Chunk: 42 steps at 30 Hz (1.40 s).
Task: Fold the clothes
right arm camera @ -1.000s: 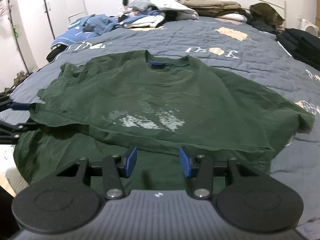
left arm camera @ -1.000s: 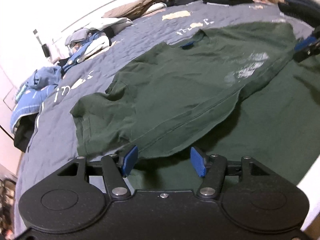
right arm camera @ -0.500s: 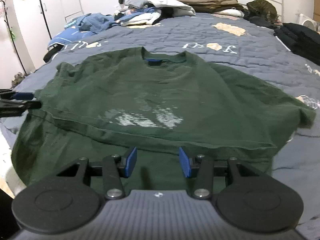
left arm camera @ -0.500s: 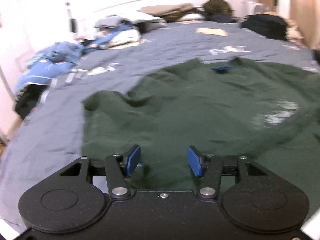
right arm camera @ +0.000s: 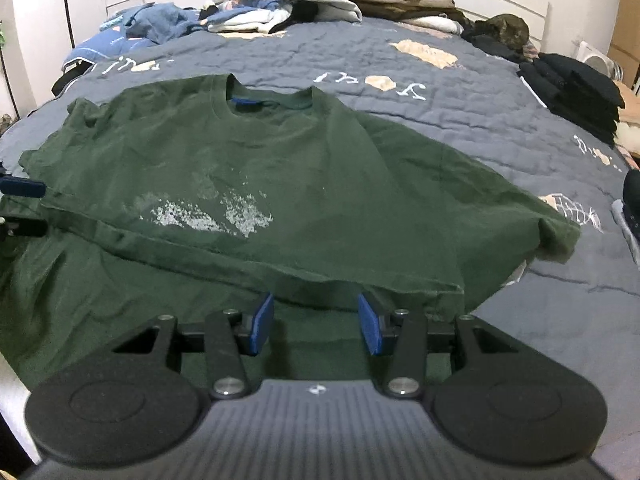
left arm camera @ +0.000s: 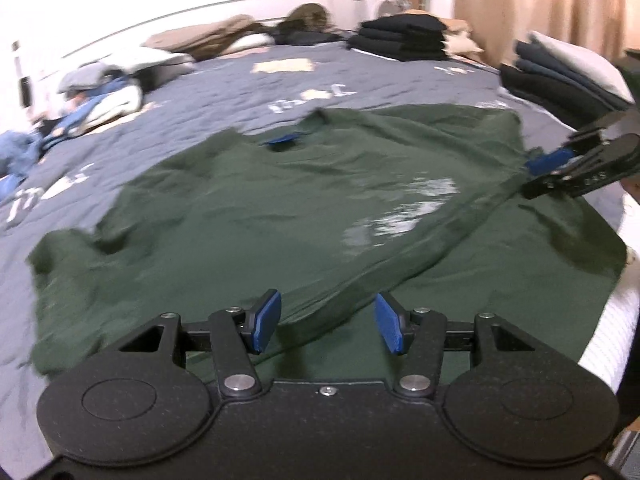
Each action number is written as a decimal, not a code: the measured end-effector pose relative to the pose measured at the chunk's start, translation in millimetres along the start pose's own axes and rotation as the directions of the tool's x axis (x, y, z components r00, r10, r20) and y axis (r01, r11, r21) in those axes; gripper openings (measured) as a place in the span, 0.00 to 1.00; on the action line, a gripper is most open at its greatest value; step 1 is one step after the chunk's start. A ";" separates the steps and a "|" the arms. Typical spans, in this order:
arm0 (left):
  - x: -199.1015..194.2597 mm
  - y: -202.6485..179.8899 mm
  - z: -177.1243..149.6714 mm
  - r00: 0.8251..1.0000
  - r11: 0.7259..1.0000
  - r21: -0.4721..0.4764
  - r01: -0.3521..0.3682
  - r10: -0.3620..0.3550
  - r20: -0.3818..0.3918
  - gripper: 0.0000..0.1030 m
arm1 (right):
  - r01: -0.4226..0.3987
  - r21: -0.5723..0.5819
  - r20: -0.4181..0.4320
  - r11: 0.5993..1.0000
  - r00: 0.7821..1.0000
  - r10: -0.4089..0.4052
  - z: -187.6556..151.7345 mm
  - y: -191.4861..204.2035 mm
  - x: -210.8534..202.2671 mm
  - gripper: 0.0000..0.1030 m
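A dark green T-shirt (right arm camera: 280,184) lies spread across a grey quilted bedspread (right arm camera: 460,92), collar pointing toward the headboard at 12 o'clock, its pale chest print facing up. The near hem of its upper layer sits lifted and drawn back from the edge of the bed, leaving a band of the lower layer exposed between that hem and the two tools.

The right gripper (right arm camera: 316,322) hovers just short of that raised hem at 6 o'clock in its own view, jaws standing wide with nothing between the blue pads. The left gripper (left arm camera: 328,326) hangs at the hem's other end, likewise spread wide and empty; from its camera the right tool shows at 3 o'clock, low over the cloth.

Stacks of folded dark clothes (left arm camera: 400,38) sit at 1 o'clock in the left view, while a loose heap of blue and white garments (right arm camera: 192,20) waits at 11 o'clock in the right view.

By the look of it, this shirt is mid-fold or being squared up for one: the scene fits a hem just let go as readily as one about to be pinched. Any further fold calls for both tools to close on matching points of the hem and carry it evenly toward the collar.
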<state>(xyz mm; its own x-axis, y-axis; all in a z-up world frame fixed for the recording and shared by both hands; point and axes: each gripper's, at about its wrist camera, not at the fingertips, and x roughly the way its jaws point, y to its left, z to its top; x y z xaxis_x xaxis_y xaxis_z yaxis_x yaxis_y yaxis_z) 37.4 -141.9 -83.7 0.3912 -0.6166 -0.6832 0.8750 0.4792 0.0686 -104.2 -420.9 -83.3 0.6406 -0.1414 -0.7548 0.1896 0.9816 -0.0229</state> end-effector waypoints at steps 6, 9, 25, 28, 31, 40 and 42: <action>16.1 -7.0 2.2 0.999 0.999 0.036 0.002 0.000 -0.042 0.32 | -0.040 0.023 0.019 0.999 0.999 0.039 -3.1 -0.6 -6.1 0.44; 19.2 -7.7 2.6 0.998 0.999 0.042 -0.004 0.006 -0.054 0.29 | -0.093 0.031 0.034 0.995 0.995 0.092 -2.2 1.0 -6.8 0.44; 29.8 -11.9 3.0 0.995 0.996 0.083 -0.019 0.027 -0.098 0.17 | -0.297 -0.230 0.051 0.927 0.947 0.316 20.8 61.7 19.0 0.44; 29.3 -10.3 2.9 0.995 0.997 0.079 -0.010 0.018 -0.098 0.15 | -0.317 -0.262 0.038 0.911 0.940 0.338 23.7 64.6 22.9 0.44; 30.9 -11.5 3.4 0.995 0.996 0.088 -0.011 0.020 -0.101 0.15 | -0.332 -0.300 0.023 0.895 0.935 0.354 25.9 67.2 23.9 0.44; 31.7 -13.2 6.0 0.995 0.996 0.086 -0.016 0.025 -0.100 0.15 | -0.355 -0.396 -0.040 0.847 0.928 0.370 29.0 79.1 38.3 0.50; 31.7 -13.3 6.4 0.995 0.996 0.087 -0.017 0.025 -0.101 0.15 | -0.359 -0.402 -0.046 0.843 0.927 0.373 28.9 81.3 41.1 0.50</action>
<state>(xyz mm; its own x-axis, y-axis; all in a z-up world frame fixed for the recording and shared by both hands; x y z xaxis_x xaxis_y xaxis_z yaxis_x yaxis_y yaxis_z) 40.0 -171.8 -101.7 0.3824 -0.5377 -0.7515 0.8898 0.4334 0.1427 -41.0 -350.6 -97.3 0.6301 0.2409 -0.7382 -0.3689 0.9294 -0.0116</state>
